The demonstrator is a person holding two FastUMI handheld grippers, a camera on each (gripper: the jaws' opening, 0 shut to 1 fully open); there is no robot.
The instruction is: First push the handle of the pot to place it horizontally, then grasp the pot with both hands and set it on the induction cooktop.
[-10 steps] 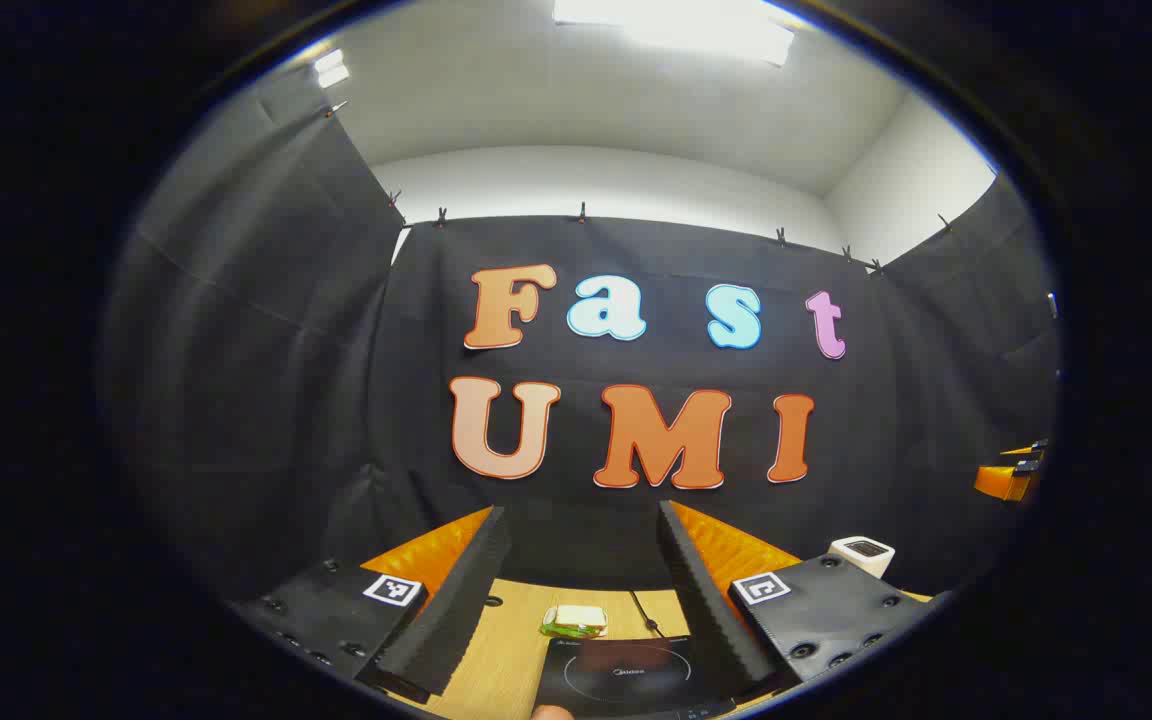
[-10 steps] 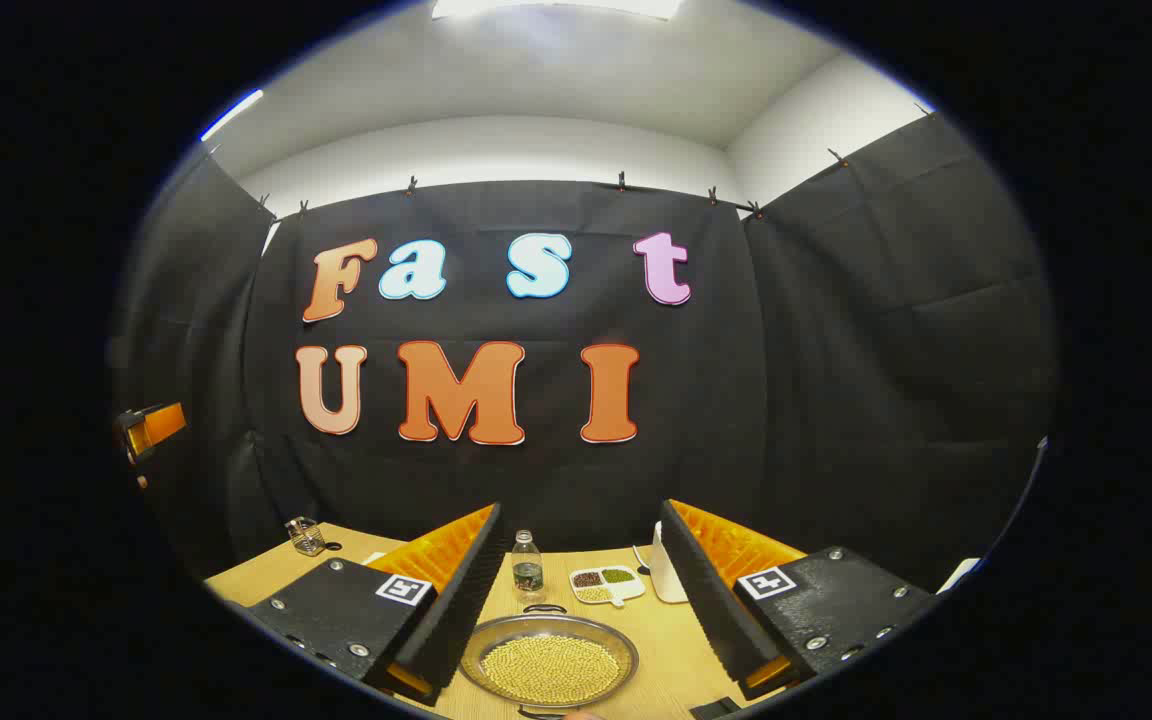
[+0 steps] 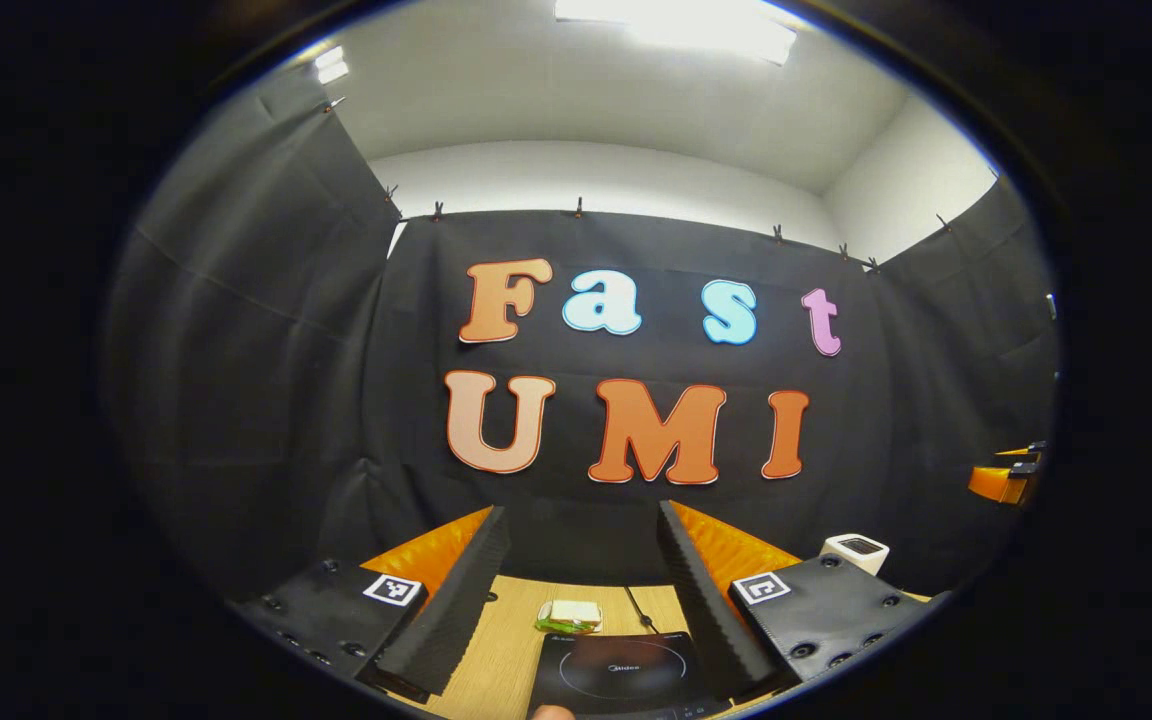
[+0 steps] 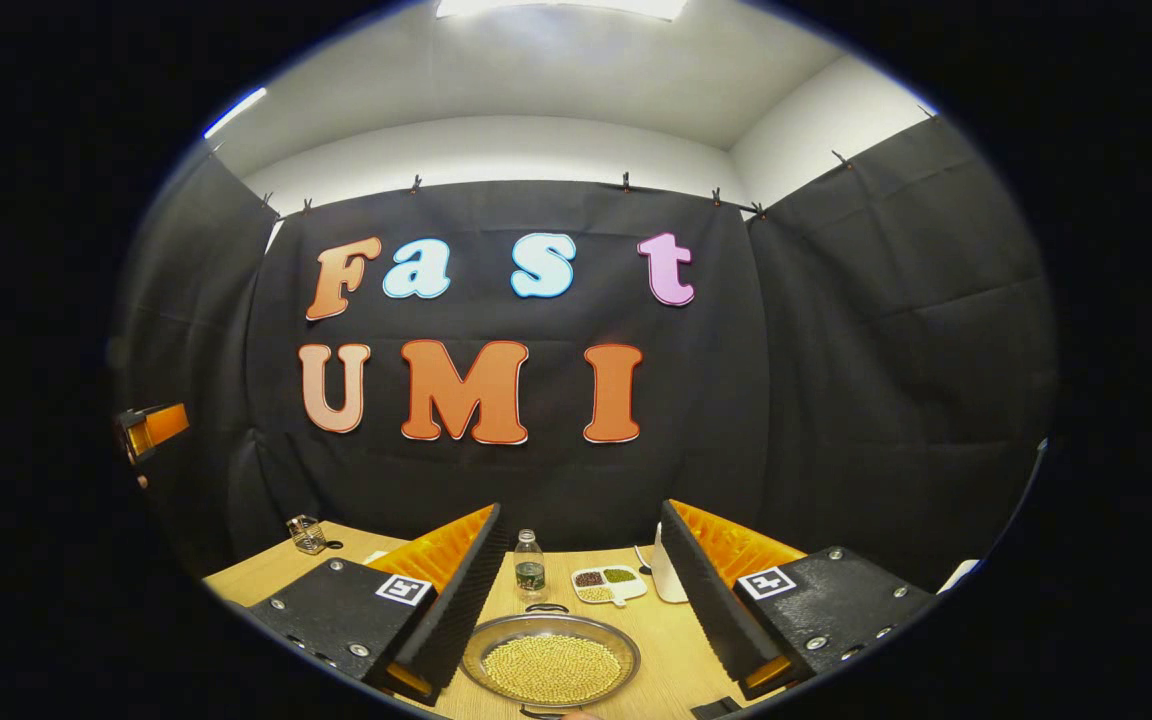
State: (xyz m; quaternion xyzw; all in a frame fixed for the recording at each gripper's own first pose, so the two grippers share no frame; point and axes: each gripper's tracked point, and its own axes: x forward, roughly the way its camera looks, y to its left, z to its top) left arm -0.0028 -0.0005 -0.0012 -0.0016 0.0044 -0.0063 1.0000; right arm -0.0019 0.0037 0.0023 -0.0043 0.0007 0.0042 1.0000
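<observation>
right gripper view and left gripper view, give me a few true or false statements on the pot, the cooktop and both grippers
1. The pot holds small yellow beans. True.
2. The right gripper is shut on the pot. False: its fingers are spread and hold nothing.
3. The pot sits on the induction cooktop. False: it rests on the wooden table; the cooktop is bare.
4. A water bottle stands behind the pot. True.
5. The left gripper is open. True.

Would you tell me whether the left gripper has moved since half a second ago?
Yes, slightly: in the left gripper view the induction cooktop shows more of its surface between the left gripper fingers, so the camera tilted down a little.
</observation>
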